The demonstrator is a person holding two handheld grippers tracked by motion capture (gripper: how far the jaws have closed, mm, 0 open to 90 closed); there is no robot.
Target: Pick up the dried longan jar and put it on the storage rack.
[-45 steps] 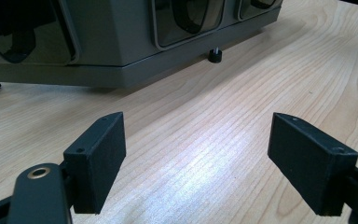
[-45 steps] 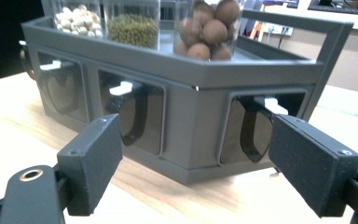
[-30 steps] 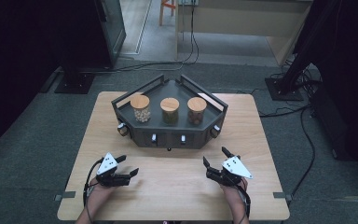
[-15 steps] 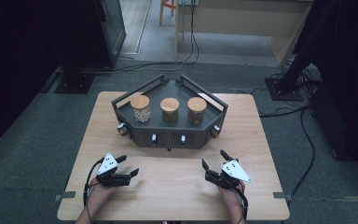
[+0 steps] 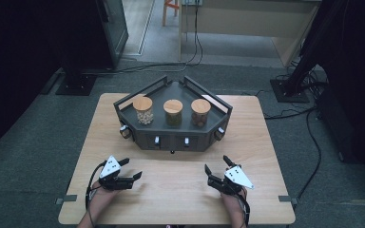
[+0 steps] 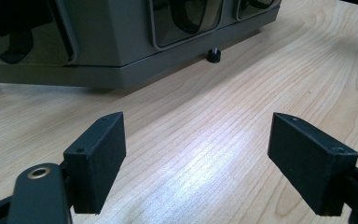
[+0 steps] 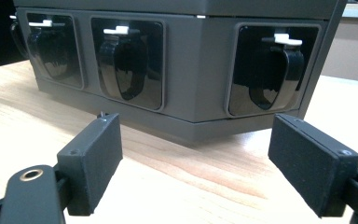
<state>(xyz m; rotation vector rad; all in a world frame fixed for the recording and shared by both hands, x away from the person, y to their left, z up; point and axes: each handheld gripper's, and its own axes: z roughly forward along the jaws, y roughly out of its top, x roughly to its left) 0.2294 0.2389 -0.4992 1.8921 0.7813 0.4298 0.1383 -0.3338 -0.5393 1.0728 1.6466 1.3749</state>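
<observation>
Resting on one table [image 5: 180, 190]: two spread, empty tongs, left [image 5: 129, 169] and right [image 5: 217, 164]; one grey stand [image 5: 171, 135]; three jars [image 5: 173, 112].

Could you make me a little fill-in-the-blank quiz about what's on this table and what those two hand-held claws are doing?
1. The dark stand carries ___ jars with wooden lids.
2. The jaws of both the left gripper and the right gripper are ___, holding nothing.
3. The jar of pale round pieces is the one nearest the ___ gripper.
4. Everything rests on a ___ table.

Missing words: three; open; left; wooden
</observation>
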